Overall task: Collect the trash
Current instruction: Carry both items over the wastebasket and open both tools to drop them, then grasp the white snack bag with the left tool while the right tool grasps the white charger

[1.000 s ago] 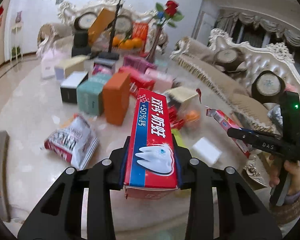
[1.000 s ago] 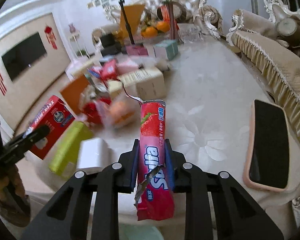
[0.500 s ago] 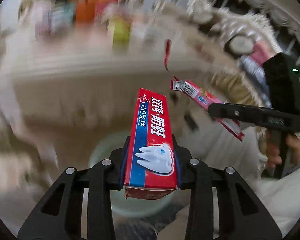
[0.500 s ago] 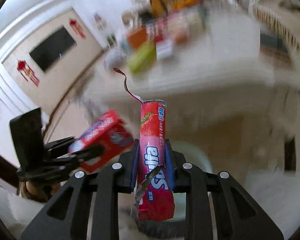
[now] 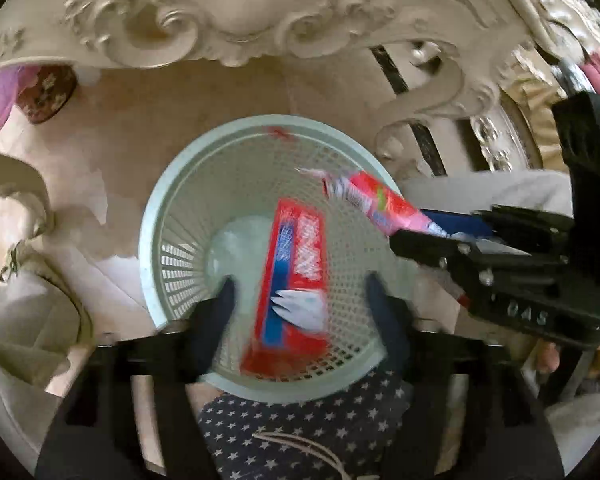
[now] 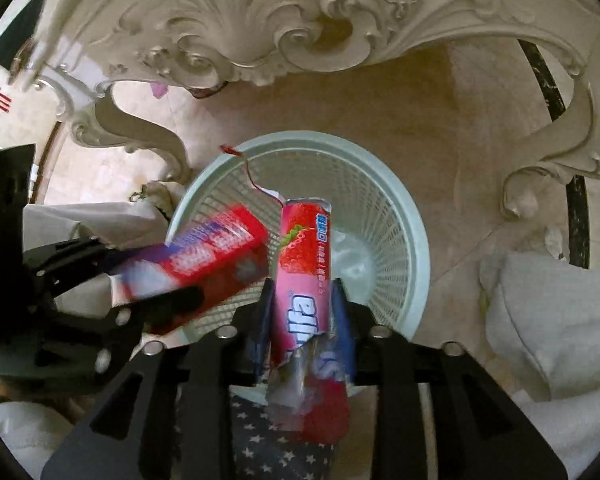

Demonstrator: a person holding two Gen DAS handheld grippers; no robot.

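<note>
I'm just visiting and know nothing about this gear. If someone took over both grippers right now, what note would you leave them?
Left gripper: open above the basket. The toothpaste box is loose between its fingers and blurred, apparently dropping in.
Right gripper: shut on the pink candy pack, over the basket.
Done: both items are at the basket and the box is let go.
Left: release the candy pack, then fetch any remaining trash.
</note>
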